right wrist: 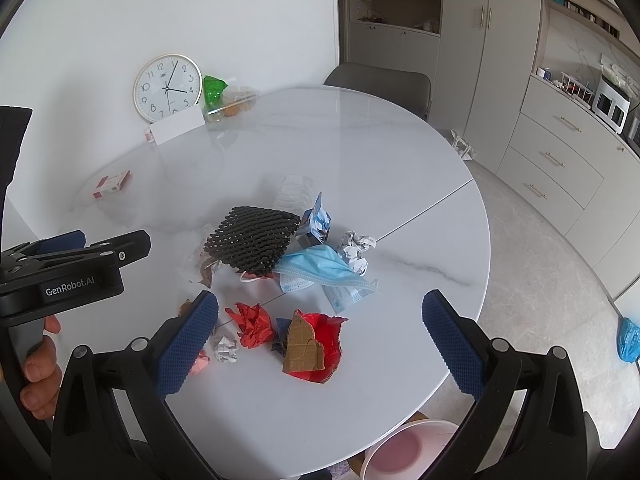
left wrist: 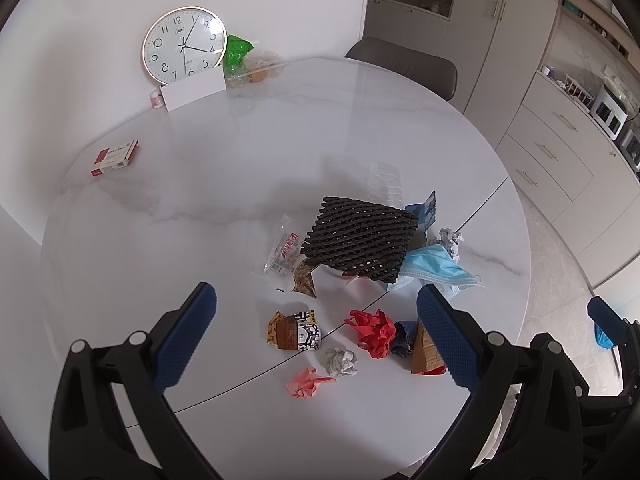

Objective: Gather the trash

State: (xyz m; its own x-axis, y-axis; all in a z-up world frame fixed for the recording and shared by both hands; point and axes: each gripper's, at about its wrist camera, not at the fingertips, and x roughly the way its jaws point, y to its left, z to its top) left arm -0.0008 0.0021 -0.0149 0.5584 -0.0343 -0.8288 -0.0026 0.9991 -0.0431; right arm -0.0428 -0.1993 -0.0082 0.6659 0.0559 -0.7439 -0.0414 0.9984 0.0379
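Note:
Trash lies in a heap on the round white table [left wrist: 240, 152]: a black foam net [left wrist: 358, 236], a blue face mask [left wrist: 440, 268], red crumpled paper [left wrist: 374, 330], a cardboard scrap [left wrist: 426, 350], pink paper [left wrist: 308, 382], a white paper ball [left wrist: 340, 362] and a printed snack wrapper [left wrist: 296, 330]. My left gripper [left wrist: 316, 336] hovers open above the near pieces, holding nothing. My right gripper [right wrist: 320, 344] is open too, above the cardboard scrap on red wrapping [right wrist: 316, 344]. The black foam net [right wrist: 252, 240] and mask [right wrist: 320, 268] lie beyond it.
A wall clock [left wrist: 184, 46], a green bag [left wrist: 236, 52] and a white card stand at the table's far side; a red-and-white box [left wrist: 114, 158] lies left. A grey chair [left wrist: 404, 64] and cabinets are behind. A pale bin [right wrist: 400, 452] sits below the table's near edge.

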